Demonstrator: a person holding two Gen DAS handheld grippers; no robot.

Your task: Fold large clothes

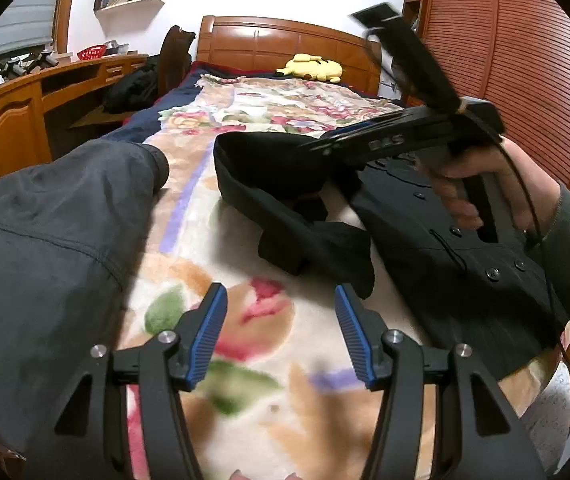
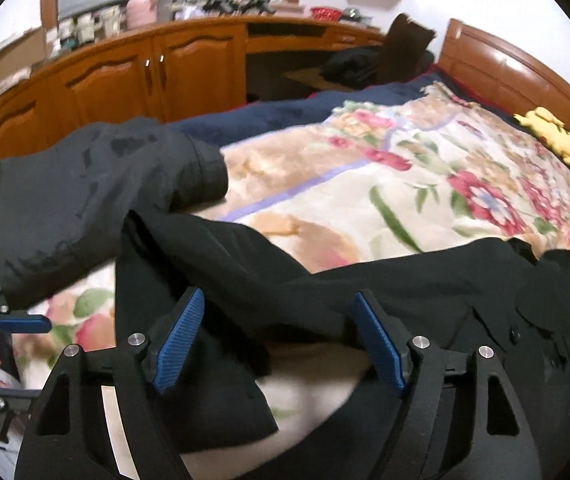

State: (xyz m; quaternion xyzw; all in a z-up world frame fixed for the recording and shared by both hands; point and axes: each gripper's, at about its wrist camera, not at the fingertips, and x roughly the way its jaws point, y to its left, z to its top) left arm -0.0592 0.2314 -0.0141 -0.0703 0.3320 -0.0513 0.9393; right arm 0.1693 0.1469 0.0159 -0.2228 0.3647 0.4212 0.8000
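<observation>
**Soft black coat, both grippers empty above it**

The left gripper (image 1: 281, 332) stands released over the flowered blanket (image 1: 245, 360), nothing between its pads. The right gripper (image 2: 281, 340) hangs apart over the black coat (image 2: 425, 300), not pinching. The coat, lower right in the left view, looks limp and fairly heavy; take it by a hem or its sleeve (image 1: 313, 240). A grey garment (image 1: 45, 240) crowds the left; bare blanket lies toward the headboard (image 1: 285, 40).

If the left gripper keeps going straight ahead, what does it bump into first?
Most likely the flowery blanket on the bed. The left gripper points down at bare blanket, with open jaws and nothing between them. The black garment lies just beyond and to the right; depth is hard to judge.
</observation>
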